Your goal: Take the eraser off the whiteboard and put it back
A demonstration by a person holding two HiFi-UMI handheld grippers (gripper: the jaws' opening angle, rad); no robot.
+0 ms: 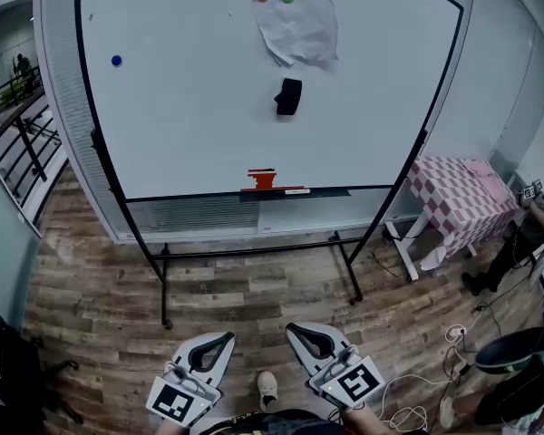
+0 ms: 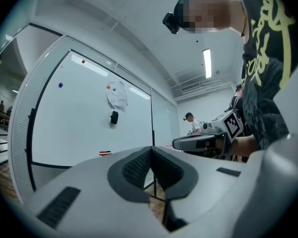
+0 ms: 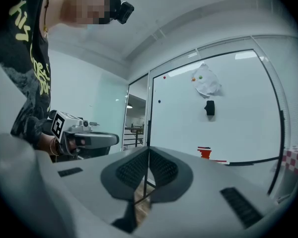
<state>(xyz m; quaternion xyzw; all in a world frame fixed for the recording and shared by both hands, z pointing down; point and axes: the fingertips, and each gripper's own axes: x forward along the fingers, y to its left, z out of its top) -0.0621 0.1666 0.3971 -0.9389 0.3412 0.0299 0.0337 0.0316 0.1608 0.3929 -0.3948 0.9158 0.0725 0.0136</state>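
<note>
Claws: the left claw [image 1: 219, 343] and the right claw [image 1: 299, 333] are each pressed fully together with nothing between the jaws. They are held low, side by side and level.
Task status: judged not yet begun; approach only.
Floor: a loose white cable [image 1: 415, 390] lies to the right of the approach path and could snag a foot.
Stand: the lower crossbar [image 1: 254, 251] and splayed legs project toward the person. A knock there would likely shake the whiteboard [image 1: 181, 98].
Tray: a red item [image 1: 263, 180] sits on the ledge directly below the task's thing. A dropped eraser could strike it or bounce to the floor.
Eraser: the black eraser [image 1: 288, 96] is stuck on the board face, right of centre and well apart from both claws.
Grip risk: a claw arriving closed would only shove or tilt the eraser; it must be opened first.
Paper: the crumpled sheet [image 1: 299, 21] hangs just above the eraser, under orange and green magnets. A high reach could catch its lower edge.
</note>
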